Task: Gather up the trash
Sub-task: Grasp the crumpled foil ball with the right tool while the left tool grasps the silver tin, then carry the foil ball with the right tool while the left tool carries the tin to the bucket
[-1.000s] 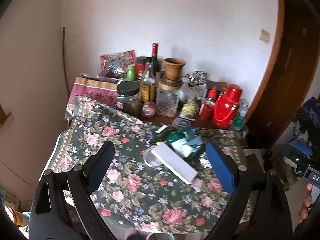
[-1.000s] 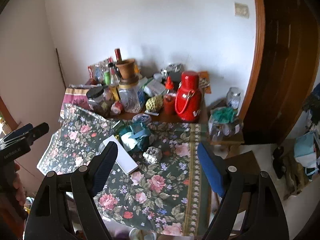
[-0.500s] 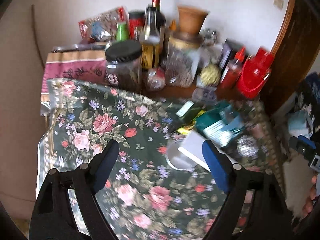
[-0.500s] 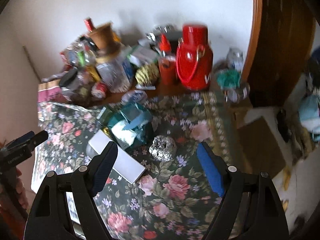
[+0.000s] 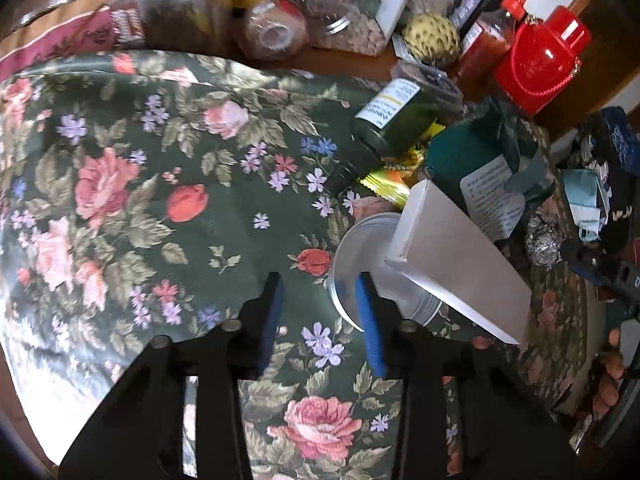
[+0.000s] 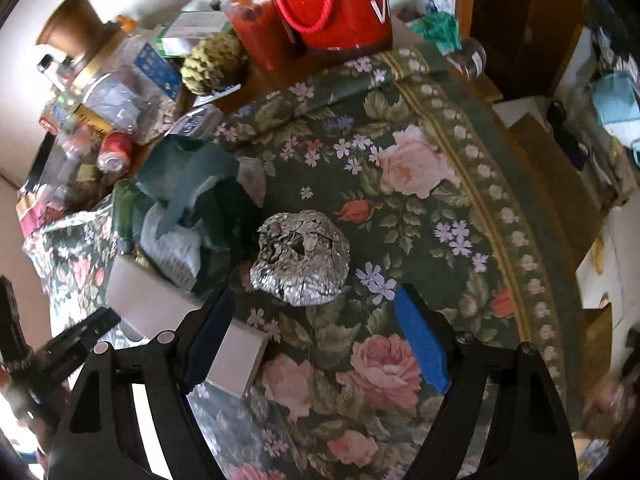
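The left gripper (image 5: 320,292) points down at the cloth (image 5: 160,184), its jaws closing around the near rim of a small metal cup (image 5: 362,256); one blue pad sits inside the cup, and no pinch shows yet. A white box (image 5: 456,268) lies across the cup's right side. The right gripper (image 6: 316,312) hangs wide and empty over the cloth, a foil ball (image 6: 300,262) just beyond its fingertips. Farther back lie a teal wrapper (image 6: 188,176) and a green bottle (image 5: 396,120) on its side. Farthest stands a red flask (image 5: 540,60).
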### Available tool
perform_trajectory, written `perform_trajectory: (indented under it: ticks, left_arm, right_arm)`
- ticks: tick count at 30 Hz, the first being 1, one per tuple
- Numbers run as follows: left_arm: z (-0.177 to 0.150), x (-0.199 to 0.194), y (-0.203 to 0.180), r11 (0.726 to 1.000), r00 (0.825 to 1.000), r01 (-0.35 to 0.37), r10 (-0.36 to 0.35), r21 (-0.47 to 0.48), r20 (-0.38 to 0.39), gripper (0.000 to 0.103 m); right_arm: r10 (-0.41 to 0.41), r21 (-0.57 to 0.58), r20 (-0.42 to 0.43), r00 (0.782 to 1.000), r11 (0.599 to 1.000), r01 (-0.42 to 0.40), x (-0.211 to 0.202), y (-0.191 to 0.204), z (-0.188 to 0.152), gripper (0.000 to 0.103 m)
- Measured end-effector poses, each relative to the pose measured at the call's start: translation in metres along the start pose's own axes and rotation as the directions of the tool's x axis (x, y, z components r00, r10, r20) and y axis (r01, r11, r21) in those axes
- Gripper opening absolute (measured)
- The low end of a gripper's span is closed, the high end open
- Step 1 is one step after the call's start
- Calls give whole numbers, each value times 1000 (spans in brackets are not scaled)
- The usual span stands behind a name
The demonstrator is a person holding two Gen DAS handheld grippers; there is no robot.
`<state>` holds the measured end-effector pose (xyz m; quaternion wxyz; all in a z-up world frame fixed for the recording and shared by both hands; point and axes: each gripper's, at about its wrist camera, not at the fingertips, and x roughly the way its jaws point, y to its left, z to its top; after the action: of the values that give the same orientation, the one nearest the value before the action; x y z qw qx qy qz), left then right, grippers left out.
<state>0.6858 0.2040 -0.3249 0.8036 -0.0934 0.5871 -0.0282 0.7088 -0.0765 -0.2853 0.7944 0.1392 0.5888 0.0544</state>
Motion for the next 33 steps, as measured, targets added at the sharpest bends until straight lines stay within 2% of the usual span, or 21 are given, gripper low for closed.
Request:
perform_trajectory:
  ticks: [2, 4, 7, 9, 11, 15, 17, 26, 30, 33]
  left_arm:
    - [3, 4, 1, 1000, 1000, 22, -22, -8, -7, 27]
    - [5, 7, 3, 999, 999, 34, -34, -28, -7, 27]
    - [8, 8, 6, 998, 999, 43, -43, -40, 0, 23]
    - [9, 8, 6, 999, 999, 40, -40, -35, 2, 20]
    - [10, 9, 5, 999, 999, 35, -35, -26, 7, 15]
    - [14, 13, 0, 999, 1000, 30, -30, -14, 6, 3]
    - [15, 17, -2, 999, 1000, 28, -28, -25, 2, 3]
    - [1, -18, -6, 996, 995, -70, 73, -50, 73, 2]
    - [-7, -46, -9, 987, 982, -126, 138, -102, 130, 2]
    - [-14, -71, -17, 974, 963, -176, 201, -145, 180, 2]
  right_arm:
    - [4, -1, -17, 1000, 1000, -4, 8, 1, 3, 79]
    - [-7, -11, -29, 1000, 1000, 6, 14, 3, 5, 79]
    - [-29, -33, -25, 999, 999, 28, 20, 8, 7, 75]
    - [-41, -53, -32, 999, 998, 39, 25, 11, 8, 61]
    - [-58, -71, -50, 997, 996, 54, 32, 13, 8, 54]
    - [-53, -71, -6, 999, 996, 52, 25, 12, 5, 52]
    - [-50, -65, 25, 998, 997, 51, 16, 10, 3, 51]
    - [-24, -89, 89, 996, 996, 32, -22, -1, -3, 51]
    - [-10, -129, 129, 992, 991, 26, -47, -5, -5, 51]
    - [10, -165, 159, 987, 986, 17, -68, -10, -8, 51]
